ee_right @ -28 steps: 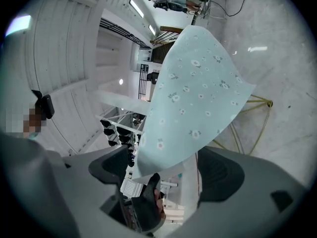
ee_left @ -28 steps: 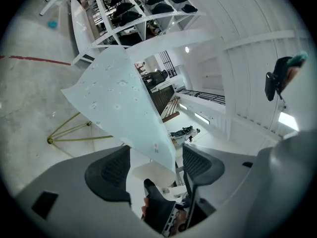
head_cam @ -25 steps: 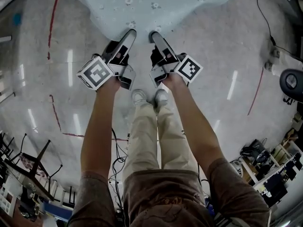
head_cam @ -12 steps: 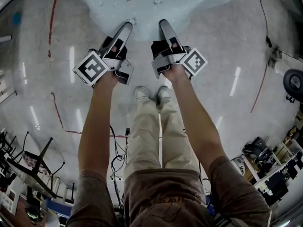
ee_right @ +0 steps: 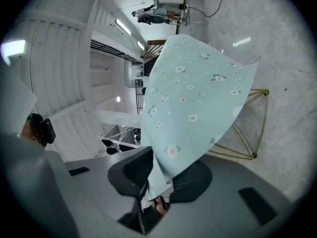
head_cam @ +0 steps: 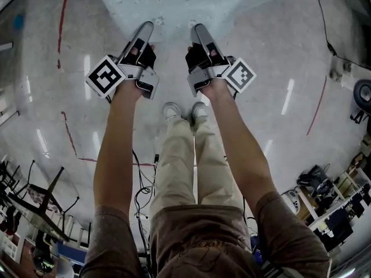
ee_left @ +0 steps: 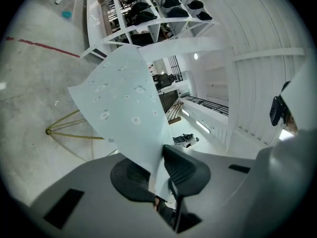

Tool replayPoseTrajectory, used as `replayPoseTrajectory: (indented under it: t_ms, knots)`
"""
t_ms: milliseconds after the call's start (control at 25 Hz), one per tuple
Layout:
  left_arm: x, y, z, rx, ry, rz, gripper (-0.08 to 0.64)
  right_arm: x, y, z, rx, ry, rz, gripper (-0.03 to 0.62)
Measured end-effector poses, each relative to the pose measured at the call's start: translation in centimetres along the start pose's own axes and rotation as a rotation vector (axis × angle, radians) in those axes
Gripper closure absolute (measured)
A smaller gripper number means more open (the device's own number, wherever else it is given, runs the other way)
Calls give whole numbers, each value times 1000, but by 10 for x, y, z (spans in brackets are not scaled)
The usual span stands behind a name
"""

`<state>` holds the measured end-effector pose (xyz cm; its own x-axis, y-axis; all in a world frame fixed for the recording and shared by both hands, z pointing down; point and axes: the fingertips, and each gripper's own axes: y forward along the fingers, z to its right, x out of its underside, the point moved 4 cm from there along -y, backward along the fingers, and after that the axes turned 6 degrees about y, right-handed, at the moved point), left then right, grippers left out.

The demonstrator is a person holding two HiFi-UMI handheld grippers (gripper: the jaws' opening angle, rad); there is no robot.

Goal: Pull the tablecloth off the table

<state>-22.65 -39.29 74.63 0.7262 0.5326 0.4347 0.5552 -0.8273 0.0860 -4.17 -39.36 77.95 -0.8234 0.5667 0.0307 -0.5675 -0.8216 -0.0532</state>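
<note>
Tablecloth is a pale minty blue with little white daisies dotted all over it. There's just the one, draped on a single table whose thin yellow wire legs poke out underneath. Two grippers are on it: the left gripper and right gripper have both just been closing, and each now pinches the cloth's near hem between its pads, side by side. The floor is shiny grey concrete with a red line painted across it, and there are white shelving racks further back in the room
</note>
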Motion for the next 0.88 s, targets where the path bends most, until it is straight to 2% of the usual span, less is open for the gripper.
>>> replayPoseTrajectory:
  t_ms: [40,80,280,480,720,880]
  knots:
    - [-1,1,2,-2,4,4,506,1,0,-2,2,-2,3,524]
    - [-2,2,4,-7,12,6,518,2,-1,-4,7,-16,0,543]
    - [-2,2,11,-15,41,-11,538,-1,-7,-18,22,-125,-54,583]
    - [-2,-2,22,-6,64,-30,540,1,-14,-38,33,-197,-61,586]
    - [4,-8,78,-6,99,-33,540,-10,-38,-99,11,-250,-59,586]
    - [-9,-2,97,-27,117,-34,540,-19,-28,-122,24,-260,-60,586]
